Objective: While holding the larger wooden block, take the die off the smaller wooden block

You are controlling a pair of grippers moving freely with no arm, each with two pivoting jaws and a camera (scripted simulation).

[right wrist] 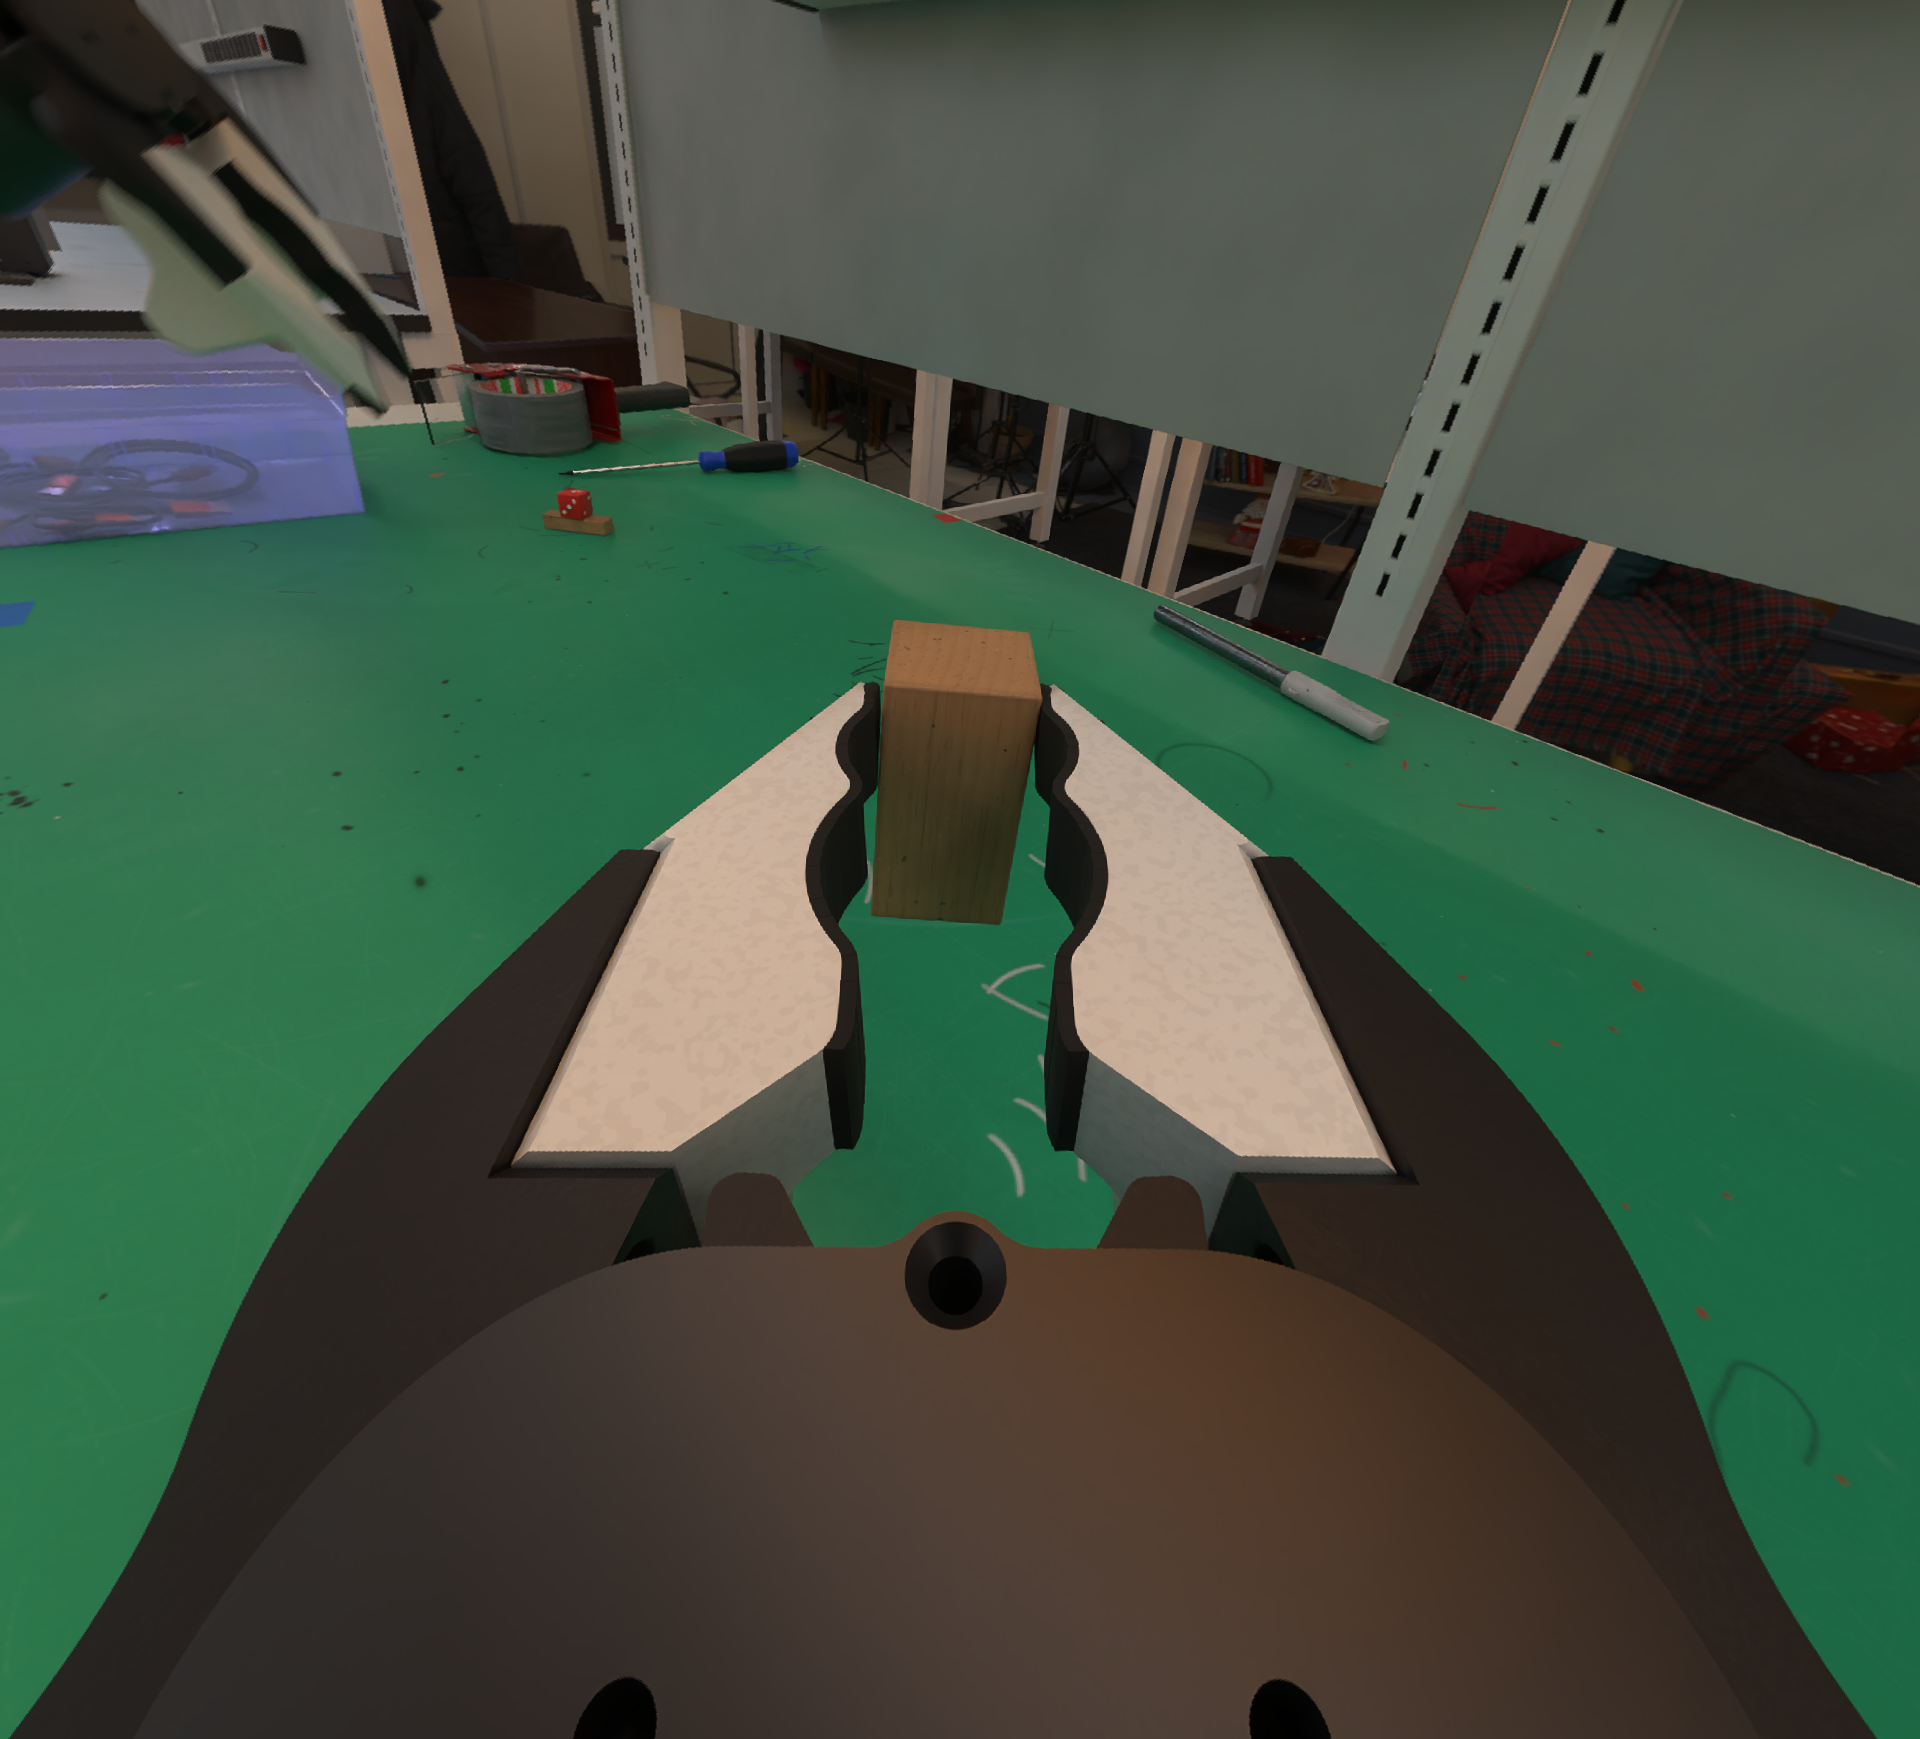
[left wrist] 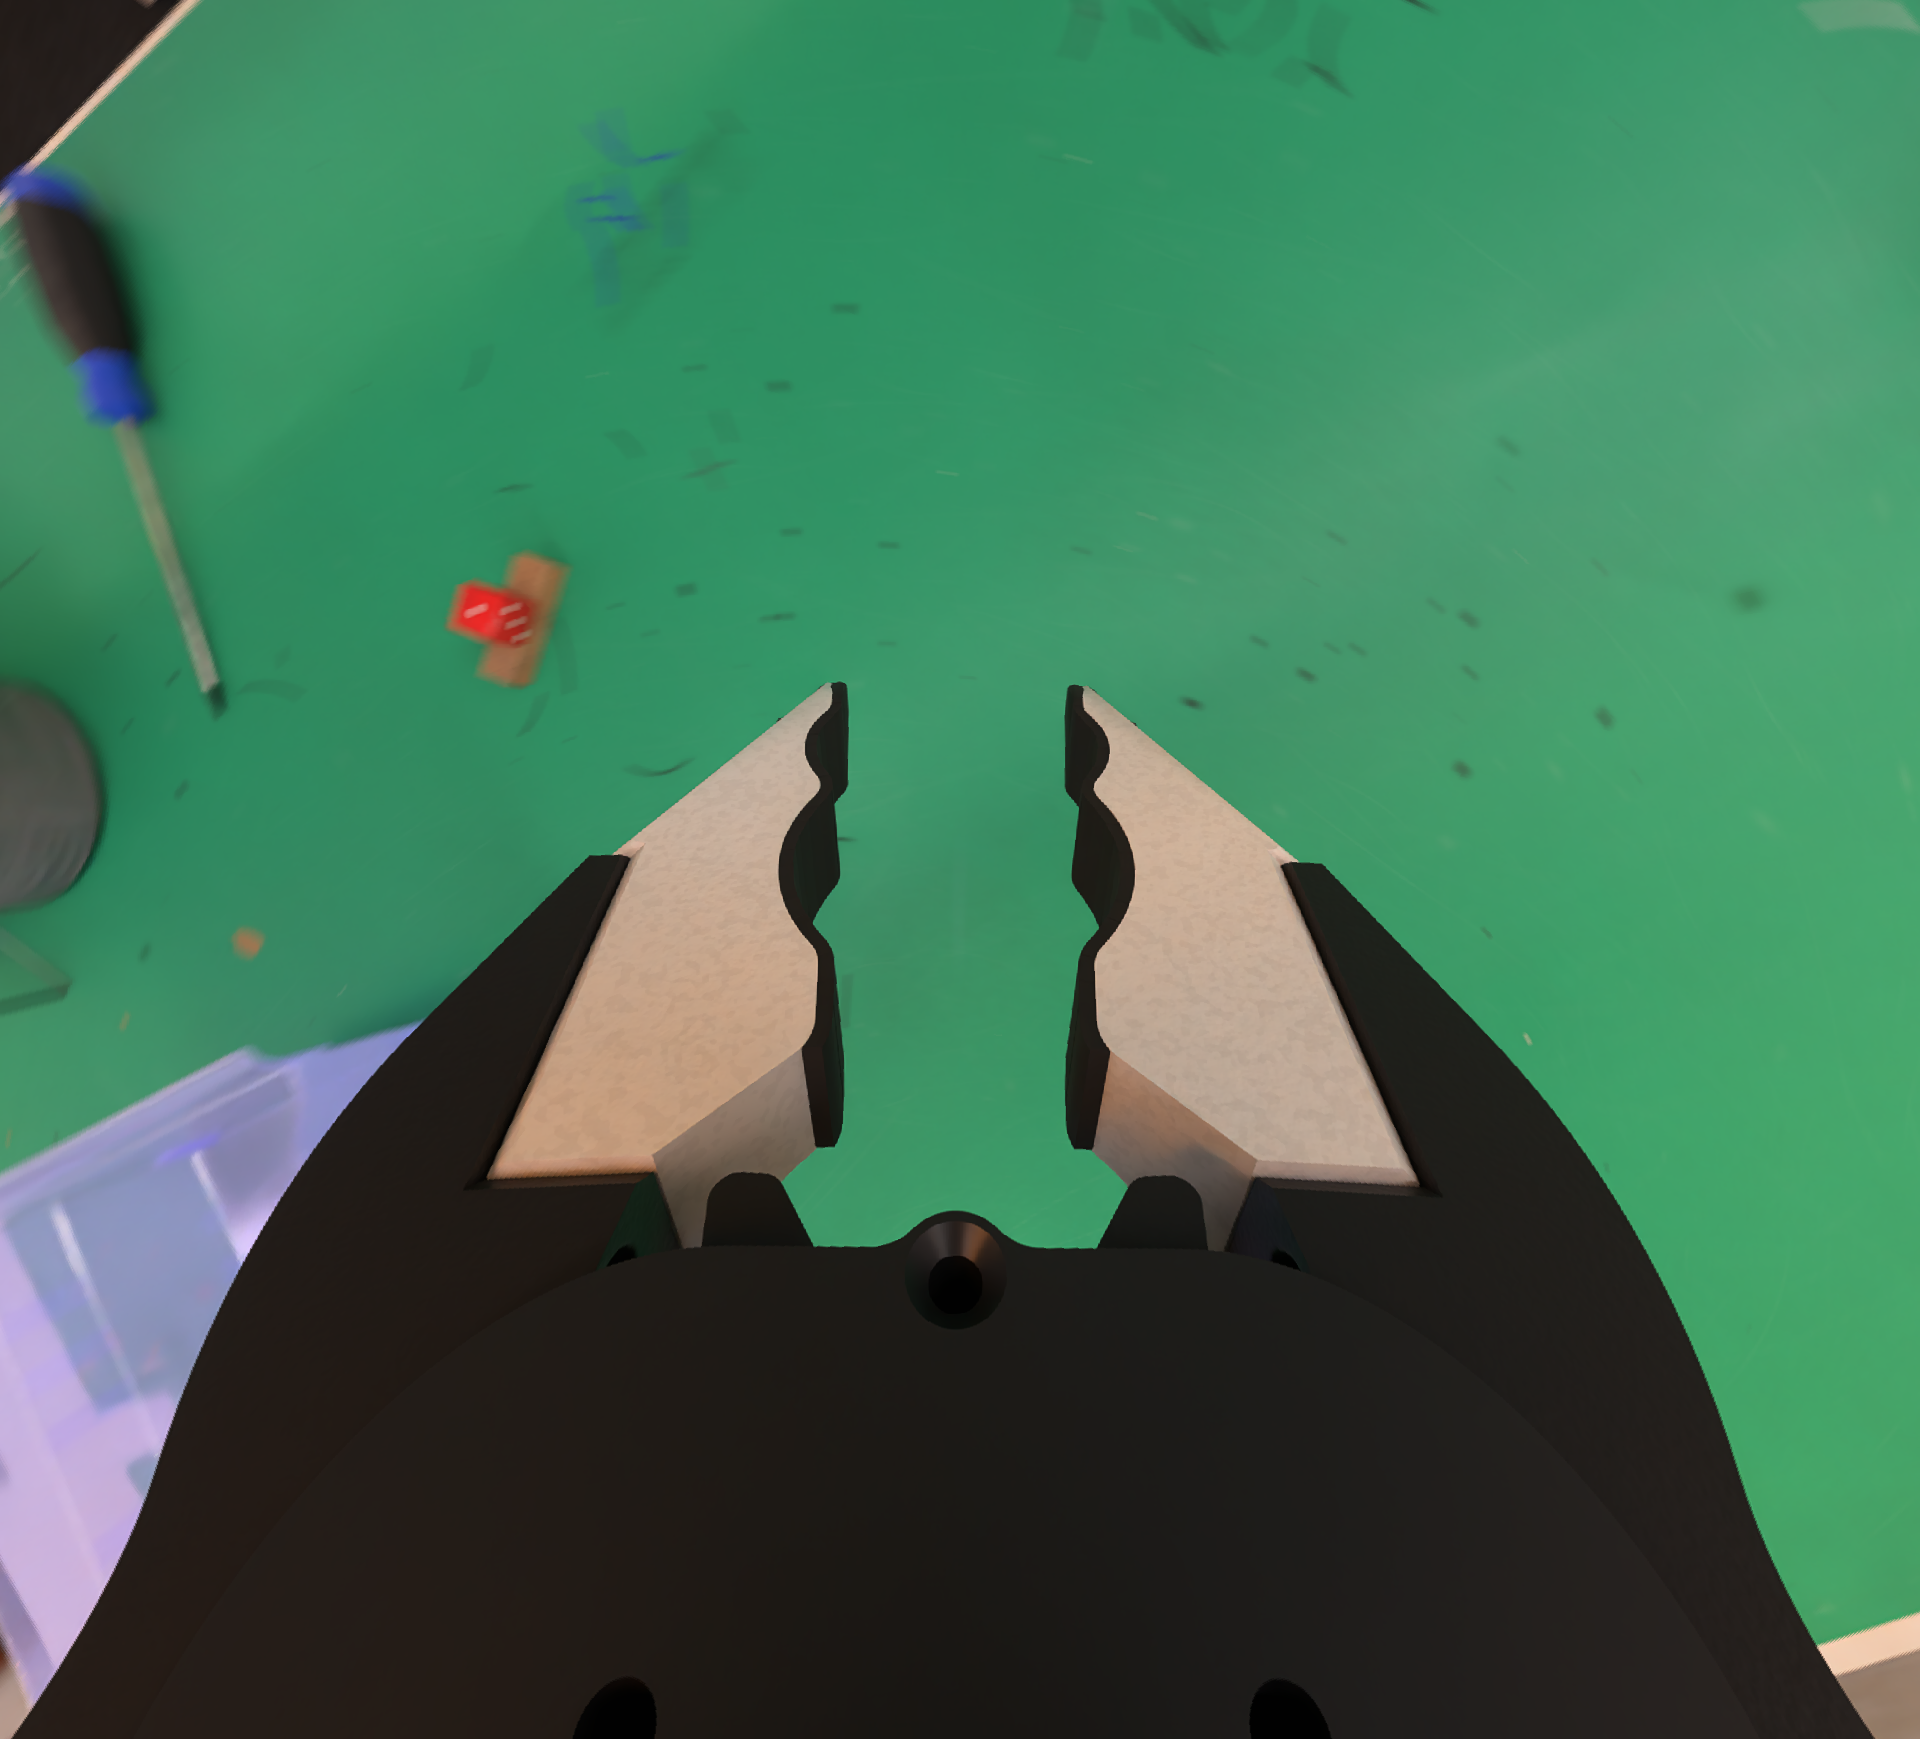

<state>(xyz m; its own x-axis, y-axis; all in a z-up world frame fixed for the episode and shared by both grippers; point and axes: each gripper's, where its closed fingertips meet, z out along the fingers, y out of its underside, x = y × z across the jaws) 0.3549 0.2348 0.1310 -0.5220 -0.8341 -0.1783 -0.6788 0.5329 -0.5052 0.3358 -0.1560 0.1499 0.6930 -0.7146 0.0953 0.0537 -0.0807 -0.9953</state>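
Observation:
My right gripper [right wrist: 956, 702] is shut on the larger wooden block [right wrist: 954, 775] and holds it upright above the green table. A red die [right wrist: 574, 504] sits on the smaller, flat wooden block [right wrist: 579, 524] far off at the left of the table. In the left wrist view the die [left wrist: 491, 615] and the smaller block [left wrist: 530, 617] lie below and to the left of my left gripper [left wrist: 956, 702], which is open, empty and high above the table. The left gripper also shows in the right wrist view [right wrist: 364, 359], up at the left.
A blue-and-black screwdriver [left wrist: 114, 401] lies left of the die, also in the right wrist view [right wrist: 727, 458]. A grey tape roll [right wrist: 530, 416] and a clear plastic box [right wrist: 156, 453] stand at the far left. A grey marker pen [right wrist: 1273, 687] lies near the table's right edge.

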